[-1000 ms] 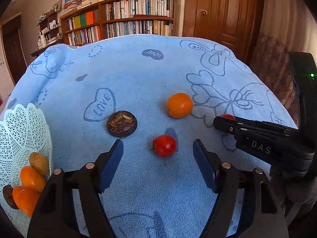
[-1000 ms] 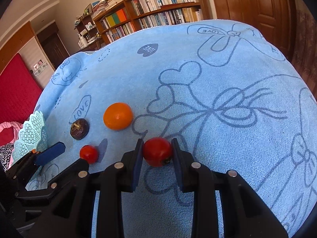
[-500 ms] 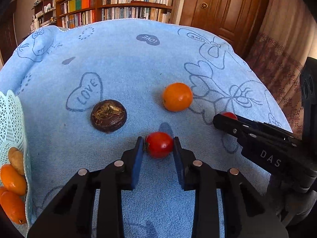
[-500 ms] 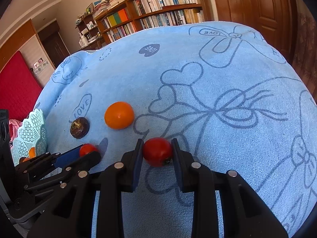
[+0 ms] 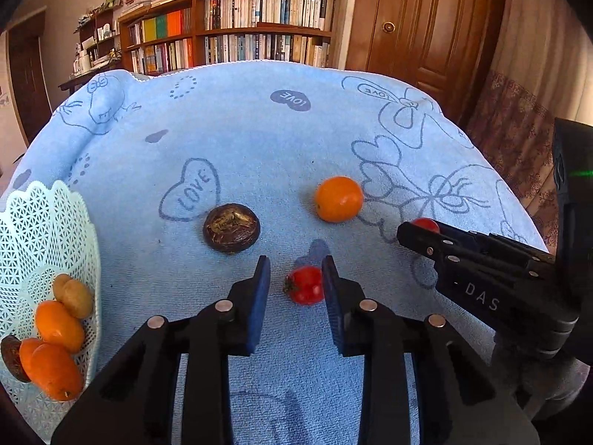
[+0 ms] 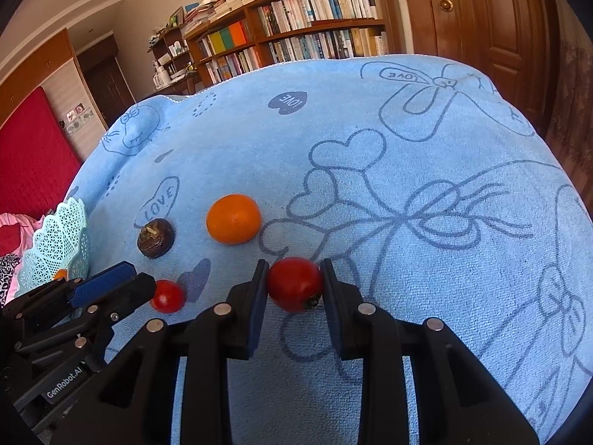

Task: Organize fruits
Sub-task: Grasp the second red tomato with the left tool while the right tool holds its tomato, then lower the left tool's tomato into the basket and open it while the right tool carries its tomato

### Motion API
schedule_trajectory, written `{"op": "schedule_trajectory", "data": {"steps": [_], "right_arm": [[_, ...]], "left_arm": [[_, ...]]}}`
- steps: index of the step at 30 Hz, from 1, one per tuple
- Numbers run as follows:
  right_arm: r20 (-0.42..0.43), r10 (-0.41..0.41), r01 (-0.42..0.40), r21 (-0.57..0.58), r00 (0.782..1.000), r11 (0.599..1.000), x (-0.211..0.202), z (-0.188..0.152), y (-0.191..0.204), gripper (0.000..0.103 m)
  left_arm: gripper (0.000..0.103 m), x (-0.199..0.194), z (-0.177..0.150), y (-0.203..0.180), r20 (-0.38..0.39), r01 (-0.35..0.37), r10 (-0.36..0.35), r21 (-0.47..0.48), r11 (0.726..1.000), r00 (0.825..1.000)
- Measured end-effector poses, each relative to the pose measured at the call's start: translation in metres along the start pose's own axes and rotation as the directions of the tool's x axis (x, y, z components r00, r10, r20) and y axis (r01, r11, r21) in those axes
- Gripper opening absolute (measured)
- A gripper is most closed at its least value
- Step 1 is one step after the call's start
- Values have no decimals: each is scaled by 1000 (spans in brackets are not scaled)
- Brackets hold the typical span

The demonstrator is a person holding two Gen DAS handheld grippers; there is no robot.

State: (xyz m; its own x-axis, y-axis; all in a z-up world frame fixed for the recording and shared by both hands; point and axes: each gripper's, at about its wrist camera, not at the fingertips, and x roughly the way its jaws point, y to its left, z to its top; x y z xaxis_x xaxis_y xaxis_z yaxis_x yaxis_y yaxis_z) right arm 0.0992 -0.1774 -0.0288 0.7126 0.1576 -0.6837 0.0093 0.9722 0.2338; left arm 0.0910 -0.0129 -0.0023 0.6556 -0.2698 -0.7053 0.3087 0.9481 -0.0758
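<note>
A small red tomato [image 5: 304, 284] lies on the blue cloth between the fingers of my left gripper [image 5: 295, 261]. It touches the right pad, a gap shows at the left pad, and the gripper is partly open. In the right wrist view the same small tomato [image 6: 167, 296] sits at the tips of the left gripper [image 6: 141, 278]. My right gripper [image 6: 294, 265] is shut on a larger red tomato [image 6: 294, 283], just above the cloth. An orange [image 5: 339, 198] and a dark brown wrinkled fruit [image 5: 231, 228] lie beyond. The white lattice basket [image 5: 48, 230] stands at the left.
The basket holds orange fruits [image 5: 55, 326], a tan one [image 5: 74, 298] and a dark one. The blue towel [image 6: 426, 141] with heart prints covers the whole surface and drops off at its edges. A bookshelf [image 5: 241, 33] and a wooden door stand behind.
My left gripper went from wide open to closed around the small tomato, then tilted up. The tomato now looks smaller, with a gap at the left pad. The right gripper kept its hold.
</note>
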Motion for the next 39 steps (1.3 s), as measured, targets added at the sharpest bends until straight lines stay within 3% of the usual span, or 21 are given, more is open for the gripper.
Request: {"op": "schedule_trajectory", "data": {"steps": [7, 21, 39], "right_arm": [[7, -4, 4, -13, 1000, 1000, -2, -1, 3, 29], [-54, 50, -49, 35, 997, 998, 11, -1, -7, 30], [-1, 33, -33, 13, 999, 999, 0, 0, -2, 28]], "left_arm": [[29, -12, 1, 9, 23, -19, 19, -25, 1000, 1000], [31, 6, -5, 1, -28, 5, -5, -24, 1000, 1000], [31, 27, -7, -10, -90, 32, -34, -17, 999, 995]]}}
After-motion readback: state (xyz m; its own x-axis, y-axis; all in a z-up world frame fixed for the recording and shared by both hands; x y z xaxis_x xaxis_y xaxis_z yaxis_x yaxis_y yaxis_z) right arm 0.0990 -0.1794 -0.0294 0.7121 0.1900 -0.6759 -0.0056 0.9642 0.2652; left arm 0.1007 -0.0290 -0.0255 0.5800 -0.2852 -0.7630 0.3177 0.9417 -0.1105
